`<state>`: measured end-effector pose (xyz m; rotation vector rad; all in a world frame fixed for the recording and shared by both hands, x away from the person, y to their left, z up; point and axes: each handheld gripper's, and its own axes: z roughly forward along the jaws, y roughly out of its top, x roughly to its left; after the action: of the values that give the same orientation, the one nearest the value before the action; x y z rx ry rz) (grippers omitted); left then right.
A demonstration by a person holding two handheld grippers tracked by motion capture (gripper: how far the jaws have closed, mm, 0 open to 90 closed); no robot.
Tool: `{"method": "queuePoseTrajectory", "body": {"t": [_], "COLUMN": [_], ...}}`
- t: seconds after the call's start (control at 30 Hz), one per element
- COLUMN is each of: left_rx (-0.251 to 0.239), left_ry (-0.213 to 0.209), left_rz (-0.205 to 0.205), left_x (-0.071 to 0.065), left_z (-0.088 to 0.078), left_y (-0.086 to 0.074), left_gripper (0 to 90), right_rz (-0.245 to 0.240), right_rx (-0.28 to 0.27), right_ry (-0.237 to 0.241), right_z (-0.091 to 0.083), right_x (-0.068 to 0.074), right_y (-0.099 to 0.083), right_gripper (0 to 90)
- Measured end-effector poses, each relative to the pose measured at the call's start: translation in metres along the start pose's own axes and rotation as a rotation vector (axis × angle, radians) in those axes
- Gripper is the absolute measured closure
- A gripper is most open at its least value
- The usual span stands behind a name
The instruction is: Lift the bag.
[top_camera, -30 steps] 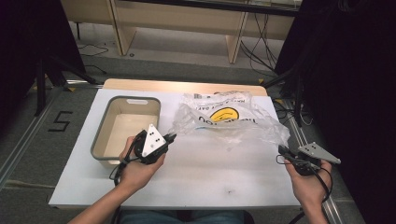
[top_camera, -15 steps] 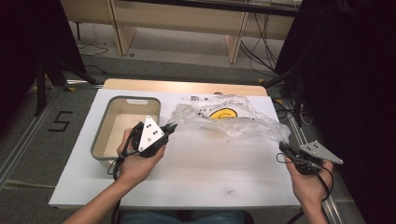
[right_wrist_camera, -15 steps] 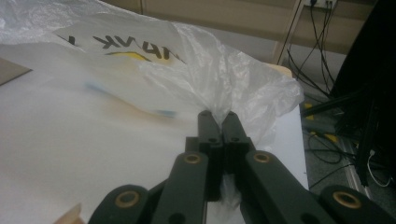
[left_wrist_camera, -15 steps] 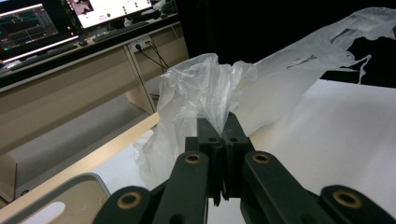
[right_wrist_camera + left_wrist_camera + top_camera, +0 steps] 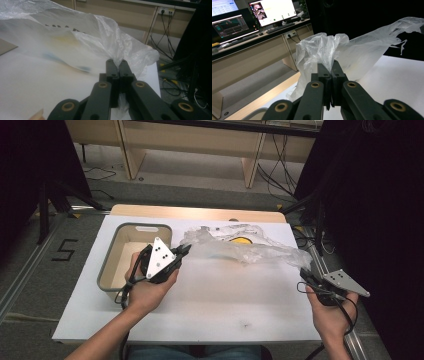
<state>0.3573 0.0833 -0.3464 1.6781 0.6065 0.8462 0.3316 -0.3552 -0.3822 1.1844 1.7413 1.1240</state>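
A clear plastic bag (image 5: 240, 247) with yellow print stretches across the far half of the white counter (image 5: 215, 305), lifted off the surface between two grips. The left gripper (image 5: 184, 251) has its jaws pressed together on a bunched corner of the bag at the bag's left end, just beside the right rim of a grey bin (image 5: 107, 270) that stands near the counter's left edge. In the left gripper view the crumpled plastic (image 5: 324, 50) rises straight out of the closed jaws and fans off to the right. The right gripper (image 5: 306, 272) sits at the counter's right edge, its jaws clamped on the bag's other end; in the right gripper view the film (image 5: 120, 47) gathers into the closed jaw tips and drapes over the edge.

The bin is open-topped with a pale inside, and the left hand (image 5: 145, 287) hovers partly over its near right corner. A strip of bare wood (image 5: 200, 212) shows along the counter's far edge. Beyond it stand wooden bench legs (image 5: 252, 162) and loose cables (image 5: 280, 165) on the floor. Dark curtains hang at both sides. Monitors (image 5: 272, 11) glow on a desk in the left gripper view.
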Motion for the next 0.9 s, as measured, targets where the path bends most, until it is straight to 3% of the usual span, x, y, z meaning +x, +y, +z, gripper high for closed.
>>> {"method": "queuePoseTrajectory", "body": {"t": [0.4,0.9], "left_rx": [-0.043,-0.09], "left_ry": [0.012,0.018], "left_rz": [-0.009,-0.008], "left_x": [0.003,0.004], "left_z": [0.0,-0.001], "left_y": [0.009,0.022], "left_gripper": [89.0,89.0], "right_rz": [-0.001,-0.005], "right_rx": [-0.057,-0.091], "right_ry": [-0.009,-0.015], "right_z": [-0.001,-0.004], "right_x": [0.0,0.004], "right_y": [0.004,0.009], "right_gripper": [89.9,89.9]}}
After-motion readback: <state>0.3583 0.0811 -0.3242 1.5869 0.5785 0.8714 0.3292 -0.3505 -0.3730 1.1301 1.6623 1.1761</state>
